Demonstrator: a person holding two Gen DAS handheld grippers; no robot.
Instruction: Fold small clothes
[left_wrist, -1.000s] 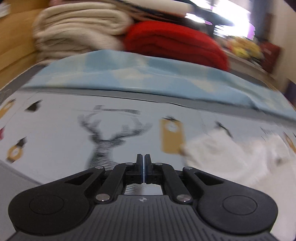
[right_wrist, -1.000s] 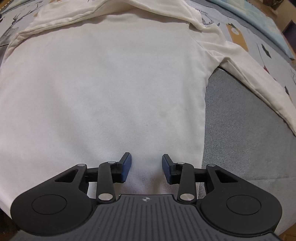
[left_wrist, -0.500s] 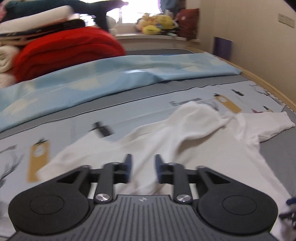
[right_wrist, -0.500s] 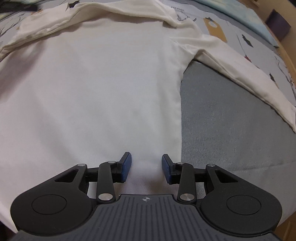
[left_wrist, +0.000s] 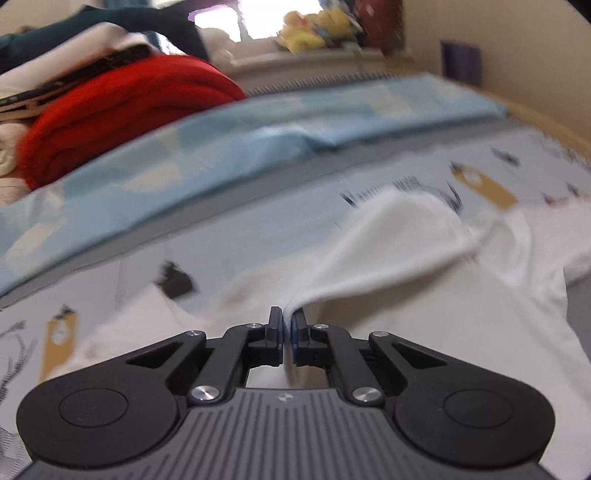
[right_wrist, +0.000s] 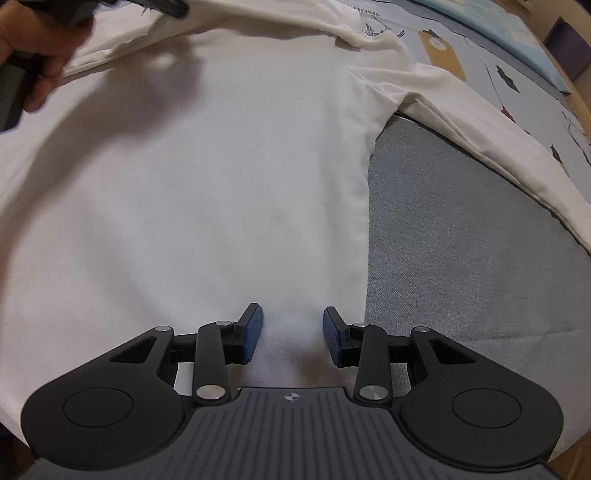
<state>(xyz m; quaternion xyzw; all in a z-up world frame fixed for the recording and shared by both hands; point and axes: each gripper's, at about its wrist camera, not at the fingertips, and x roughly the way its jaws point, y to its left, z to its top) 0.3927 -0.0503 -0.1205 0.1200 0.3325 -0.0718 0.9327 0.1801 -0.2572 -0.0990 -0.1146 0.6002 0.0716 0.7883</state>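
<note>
On the bed, white shirt (right_wrist: 207, 192) spread flat, left fingers (left_wrist: 274, 325) pinching its fold, right fingers (right_wrist: 255, 332) parted.

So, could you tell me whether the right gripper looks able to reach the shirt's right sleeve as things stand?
Probably yes: the right gripper hovers open over the white shirt, and only bare grey sheet lies between it and the sleeve.

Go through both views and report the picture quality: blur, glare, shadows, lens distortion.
Left wrist view: motion blur smears the white shirt and the red blanket; the window is blown out; only the left tongs are sharp. Right wrist view: sharp; a soft shadow crosses the shirt's upper left under the hand; fisheye bends the edges.
</note>
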